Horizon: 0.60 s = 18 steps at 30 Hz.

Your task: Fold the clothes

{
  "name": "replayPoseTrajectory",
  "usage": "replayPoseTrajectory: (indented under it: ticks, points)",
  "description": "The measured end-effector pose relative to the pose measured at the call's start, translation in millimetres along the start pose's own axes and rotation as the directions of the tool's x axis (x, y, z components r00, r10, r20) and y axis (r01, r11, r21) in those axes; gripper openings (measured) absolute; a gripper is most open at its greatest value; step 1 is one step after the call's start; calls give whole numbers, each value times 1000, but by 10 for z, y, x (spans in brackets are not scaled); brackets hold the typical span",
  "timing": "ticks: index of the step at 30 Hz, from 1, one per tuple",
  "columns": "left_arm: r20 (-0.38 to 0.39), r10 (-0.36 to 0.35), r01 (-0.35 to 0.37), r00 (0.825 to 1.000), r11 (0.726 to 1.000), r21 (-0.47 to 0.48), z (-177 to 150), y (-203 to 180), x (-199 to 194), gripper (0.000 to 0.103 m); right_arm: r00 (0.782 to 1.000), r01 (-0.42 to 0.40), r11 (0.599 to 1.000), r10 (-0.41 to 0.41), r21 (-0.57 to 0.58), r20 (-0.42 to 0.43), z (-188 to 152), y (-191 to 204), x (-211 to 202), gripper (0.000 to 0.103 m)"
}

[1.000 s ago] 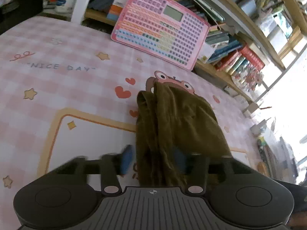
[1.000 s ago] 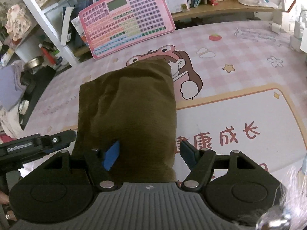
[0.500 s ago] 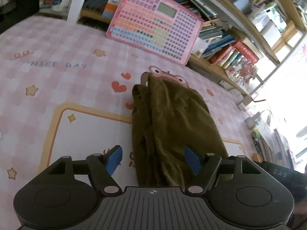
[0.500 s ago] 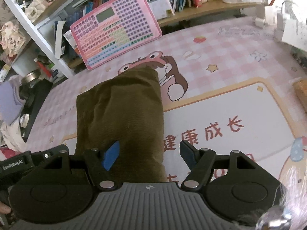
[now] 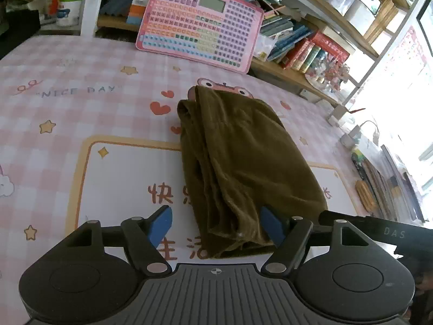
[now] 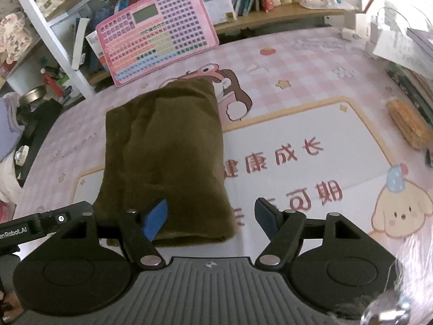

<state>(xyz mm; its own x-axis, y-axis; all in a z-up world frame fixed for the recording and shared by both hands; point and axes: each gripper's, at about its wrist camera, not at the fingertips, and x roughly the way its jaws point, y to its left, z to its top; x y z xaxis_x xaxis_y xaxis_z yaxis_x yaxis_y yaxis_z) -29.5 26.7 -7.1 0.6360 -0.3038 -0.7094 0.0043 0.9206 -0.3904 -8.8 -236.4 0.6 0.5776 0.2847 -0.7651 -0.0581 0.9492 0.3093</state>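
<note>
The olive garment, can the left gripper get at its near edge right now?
Probably yes: the left gripper is open, with the garment's near edge lying between its fingers and nothing in the way.

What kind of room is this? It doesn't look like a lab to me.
Most likely a child's room or study at home. A pink checked mat with cartoon animals covers the table, a pink toy keyboard leans against crowded bookshelves, and a folded brown garment lies on the mat.
</note>
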Motion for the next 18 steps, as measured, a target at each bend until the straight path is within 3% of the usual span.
replayPoseTrajectory:
  ticks: [6,13,16,18]
  points:
    - [-8,-68,67,998,995,-79,82,103,97,83,1000,-24,998,25,64,-6,48,-64,51,70]
    - [-71,-60,42,996,973,-225,247,196,574,83,991,-91,973,110,214,-79,355,-280,439,70]
    - [-62,-64,45,996,962,-268,263,220,680,83,979,-133,952,169,277,-111,454,-359,601,70]
    - [-54,-73,54,996,952,-302,275,235,714,80,977,-149,960,180,236,-113,473,-302,609,70]
